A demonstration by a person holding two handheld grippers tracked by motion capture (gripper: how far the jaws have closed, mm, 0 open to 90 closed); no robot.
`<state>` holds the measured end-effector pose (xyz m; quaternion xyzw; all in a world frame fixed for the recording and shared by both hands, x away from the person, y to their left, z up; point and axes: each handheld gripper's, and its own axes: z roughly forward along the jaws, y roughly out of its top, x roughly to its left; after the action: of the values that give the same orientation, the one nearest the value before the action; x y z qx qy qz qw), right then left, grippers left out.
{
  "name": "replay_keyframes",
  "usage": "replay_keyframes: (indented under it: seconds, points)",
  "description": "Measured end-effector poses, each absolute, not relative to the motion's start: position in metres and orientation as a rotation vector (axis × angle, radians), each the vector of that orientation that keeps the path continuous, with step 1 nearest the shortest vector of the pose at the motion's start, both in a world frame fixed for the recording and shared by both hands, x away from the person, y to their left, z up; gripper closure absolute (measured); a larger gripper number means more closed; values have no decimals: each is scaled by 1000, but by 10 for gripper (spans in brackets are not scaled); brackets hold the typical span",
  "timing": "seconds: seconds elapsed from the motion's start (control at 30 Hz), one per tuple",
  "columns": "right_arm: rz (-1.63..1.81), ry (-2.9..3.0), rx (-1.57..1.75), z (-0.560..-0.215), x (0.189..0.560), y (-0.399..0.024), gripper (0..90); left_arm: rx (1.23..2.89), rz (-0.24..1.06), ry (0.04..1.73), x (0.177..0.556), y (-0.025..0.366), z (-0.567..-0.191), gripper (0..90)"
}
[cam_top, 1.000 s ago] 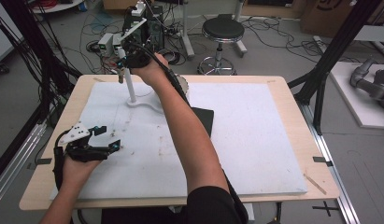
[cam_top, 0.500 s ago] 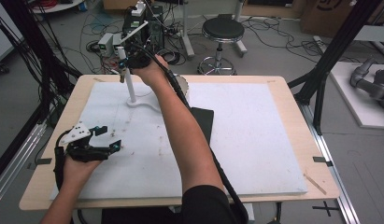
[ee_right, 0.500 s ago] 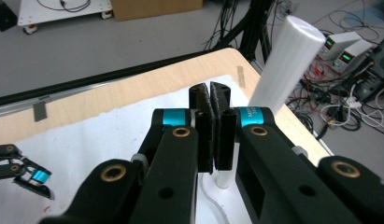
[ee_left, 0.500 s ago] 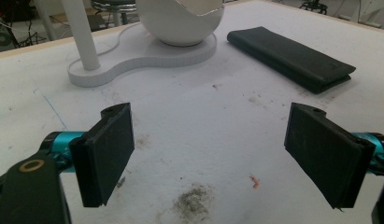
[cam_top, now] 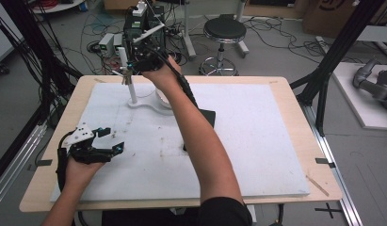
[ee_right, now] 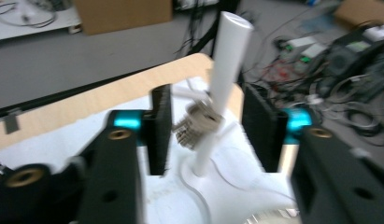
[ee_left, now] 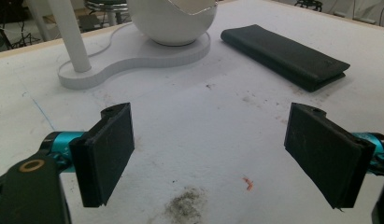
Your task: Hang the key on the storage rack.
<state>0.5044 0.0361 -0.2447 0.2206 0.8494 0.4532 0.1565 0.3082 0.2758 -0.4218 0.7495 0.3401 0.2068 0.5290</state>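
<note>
Right gripper (ee_right: 206,133) jaws just opened, apart round metal ring (ee_right: 197,122) on post (ee_right: 222,79); left gripper (ee_left: 213,154) jaws apart, nothing betw.

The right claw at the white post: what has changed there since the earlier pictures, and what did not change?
The right claw has just been opening: its pads now stand apart on both sides of the white post, and the metal bracelet hangs around the post between them, let go. The left claw stayed open low on the white mat; the white stand and black wallet kept their places.
</note>
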Motion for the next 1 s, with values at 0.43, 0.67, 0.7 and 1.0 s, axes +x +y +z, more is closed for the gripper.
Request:
replay_keyframes:
  seconds: [0.43, 0.67, 0.7, 1.0]
  points:
    - [1329, 2312, 701, -257, 437, -103, 367, 1813, 450, 762, 324, 252, -421, 159]
    - [1355, 2239, 769, -269, 408, -165, 325, 1800, 442, 744, 330, 245, -419, 159]
    - [1367, 2227, 780, -272, 405, -172, 324, 1798, 440, 745, 331, 245, -420, 159]
    - [1390, 2167, 873, -301, 383, -230, 279, 1786, 444, 752, 333, 246, -420, 159]
